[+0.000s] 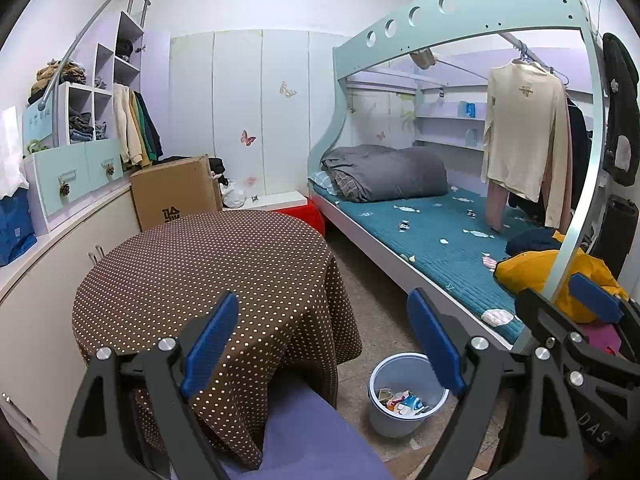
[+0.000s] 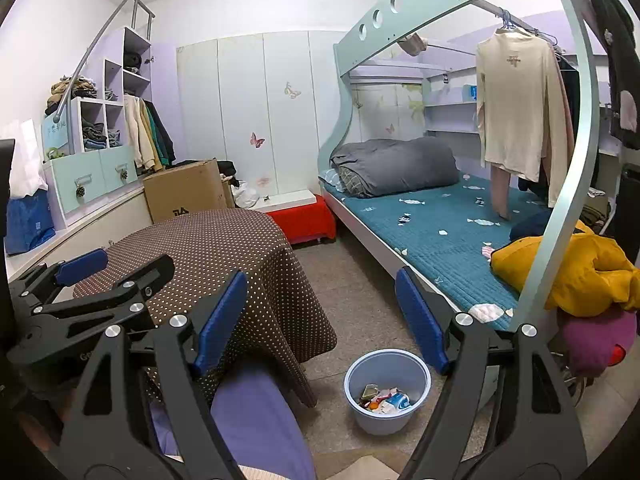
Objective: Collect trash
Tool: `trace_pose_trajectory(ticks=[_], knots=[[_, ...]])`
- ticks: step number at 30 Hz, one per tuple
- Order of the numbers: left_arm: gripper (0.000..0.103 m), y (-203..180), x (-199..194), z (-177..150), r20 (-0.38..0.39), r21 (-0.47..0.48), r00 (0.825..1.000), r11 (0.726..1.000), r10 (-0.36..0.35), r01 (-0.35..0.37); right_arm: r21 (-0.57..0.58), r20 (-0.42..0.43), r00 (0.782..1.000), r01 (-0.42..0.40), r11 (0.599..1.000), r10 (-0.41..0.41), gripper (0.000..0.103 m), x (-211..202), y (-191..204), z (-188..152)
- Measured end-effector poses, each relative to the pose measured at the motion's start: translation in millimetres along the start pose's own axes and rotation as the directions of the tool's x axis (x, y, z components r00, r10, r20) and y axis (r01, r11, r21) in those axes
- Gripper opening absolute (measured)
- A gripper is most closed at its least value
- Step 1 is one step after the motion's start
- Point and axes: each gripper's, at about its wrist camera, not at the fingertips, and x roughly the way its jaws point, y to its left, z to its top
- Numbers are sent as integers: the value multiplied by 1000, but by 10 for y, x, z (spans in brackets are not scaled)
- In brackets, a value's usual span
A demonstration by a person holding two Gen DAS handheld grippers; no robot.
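A pale blue bin (image 1: pixel 404 400) stands on the floor between the table and the bed, with several wrappers and scraps (image 1: pixel 402 400) inside; it also shows in the right wrist view (image 2: pixel 386 390). My left gripper (image 1: pixel 324 340) is open and empty, held high over the table's near edge and the floor. My right gripper (image 2: pixel 322 316) is open and empty, above and behind the bin. The right gripper shows at the right of the left wrist view (image 1: pixel 560 312); the left gripper shows at the left of the right wrist view (image 2: pixel 116 264).
A round table with a brown dotted cloth (image 1: pixel 208 272) is at the left. A bed with a teal cover (image 1: pixel 432 240) and pale green frame (image 1: pixel 576 208) runs along the right, with a yellow jacket (image 2: pixel 576 272). A cardboard box (image 1: pixel 176 196) and red stool (image 2: pixel 302 220) stand behind.
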Motion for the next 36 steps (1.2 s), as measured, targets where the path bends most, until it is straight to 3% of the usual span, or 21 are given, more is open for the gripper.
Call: trace_pose_trajectory(ticks=[36], knots=[[85,-34,-13,-7,-10,-15,1000,1000,15,-15,9,-9,1000,10,1000,-10,79,-27,19,17]])
